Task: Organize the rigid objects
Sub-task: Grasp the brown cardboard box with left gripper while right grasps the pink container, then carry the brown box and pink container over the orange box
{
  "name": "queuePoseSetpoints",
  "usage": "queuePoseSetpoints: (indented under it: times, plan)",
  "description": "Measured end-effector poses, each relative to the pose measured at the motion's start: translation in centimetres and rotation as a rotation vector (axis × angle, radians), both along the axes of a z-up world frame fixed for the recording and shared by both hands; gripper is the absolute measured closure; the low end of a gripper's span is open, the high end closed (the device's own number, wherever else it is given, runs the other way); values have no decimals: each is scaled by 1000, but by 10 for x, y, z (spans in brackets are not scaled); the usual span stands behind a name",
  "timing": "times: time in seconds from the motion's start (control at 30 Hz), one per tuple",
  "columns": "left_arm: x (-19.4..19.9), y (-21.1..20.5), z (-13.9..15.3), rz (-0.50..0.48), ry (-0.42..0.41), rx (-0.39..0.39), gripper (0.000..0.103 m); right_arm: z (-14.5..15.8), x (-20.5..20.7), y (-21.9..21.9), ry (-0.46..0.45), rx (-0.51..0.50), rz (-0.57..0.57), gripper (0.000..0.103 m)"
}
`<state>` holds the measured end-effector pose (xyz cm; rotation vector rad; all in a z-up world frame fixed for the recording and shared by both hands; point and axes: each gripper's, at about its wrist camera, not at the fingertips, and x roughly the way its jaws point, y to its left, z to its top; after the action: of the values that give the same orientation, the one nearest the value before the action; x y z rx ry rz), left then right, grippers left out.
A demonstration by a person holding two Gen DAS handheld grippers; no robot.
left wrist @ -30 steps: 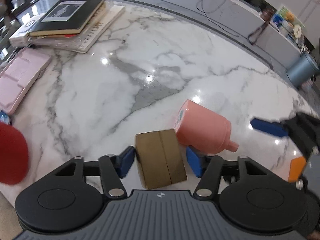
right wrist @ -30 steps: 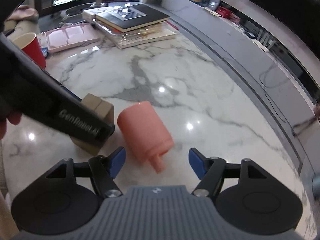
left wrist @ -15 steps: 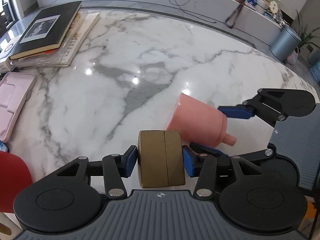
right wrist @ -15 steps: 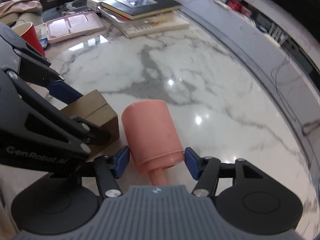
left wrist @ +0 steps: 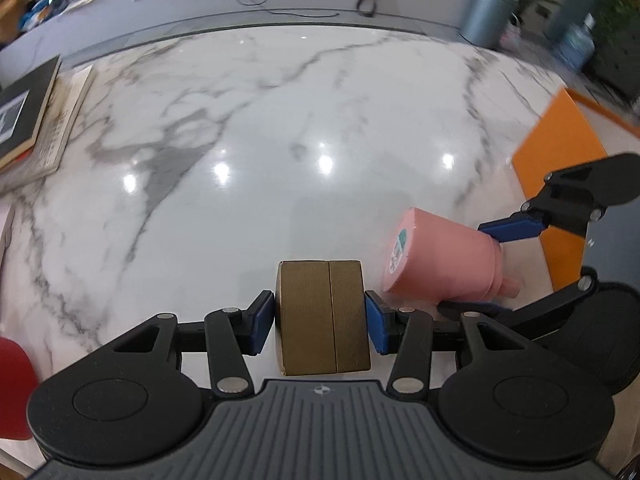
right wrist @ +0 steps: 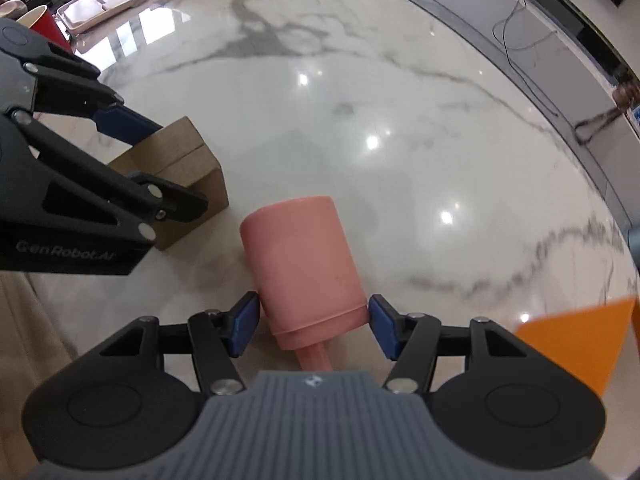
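At the far left of the left wrist view, a stack of books [left wrist: 28, 120] is seen at the edge of the marble table [left wrist: 280, 128], and a red cup [left wrist: 14, 384] is cut off by the lower left corner. In the middle, the cardboard box [left wrist: 322, 318] is clasped by the left gripper [left wrist: 320, 322], its blue pads [left wrist: 262, 322] pressed against the box's two side faces. Just to the right of the box, the pink bottle [left wrist: 444, 260] is seen lying on its side, a round label on its base turned toward the table's middle and its narrow neck pointing right. The bottle is gripped by the right gripper [left wrist: 486, 268], one finger above it and one below. An orange panel [left wrist: 560, 176] is seen at the right edge.

In the right wrist view, the red cup [right wrist: 40, 24] and a pink tray [right wrist: 100, 4] are seen at the upper left. The left gripper [right wrist: 132, 148] is closed on the cardboard box [right wrist: 180, 184]. In the centre, the pink bottle [right wrist: 304, 268] is clamped near its shoulder by the right gripper [right wrist: 312, 322], neck toward the camera. Whether the box and bottle rest on the table cannot be told.
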<state>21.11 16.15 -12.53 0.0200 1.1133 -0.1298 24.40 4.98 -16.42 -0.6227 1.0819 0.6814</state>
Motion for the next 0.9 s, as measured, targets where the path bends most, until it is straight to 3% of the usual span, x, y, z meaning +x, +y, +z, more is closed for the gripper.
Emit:
queuePoseSetpoints:
  times: [0.3, 0.37, 0.47, 0.67, 0.9]
  plan:
    - [-1, -5, -8, 17, 30, 48, 43, 2, 1, -5, 6, 78, 27, 41]
    - [-1, -6, -8, 14, 29, 59, 41, 3, 2, -3, 4, 90, 49, 34]
    - [-1, -8, -8, 1, 30, 74, 42, 2, 2, 3, -27, 91, 87, 32]
    - [1, -9, -14, -15, 53, 66, 52, -6, 4, 4, -10, 99, 96, 45]
    - [-3, -14, -8, -5, 35, 84, 52, -3, 2, -4, 1, 123, 35, 46]
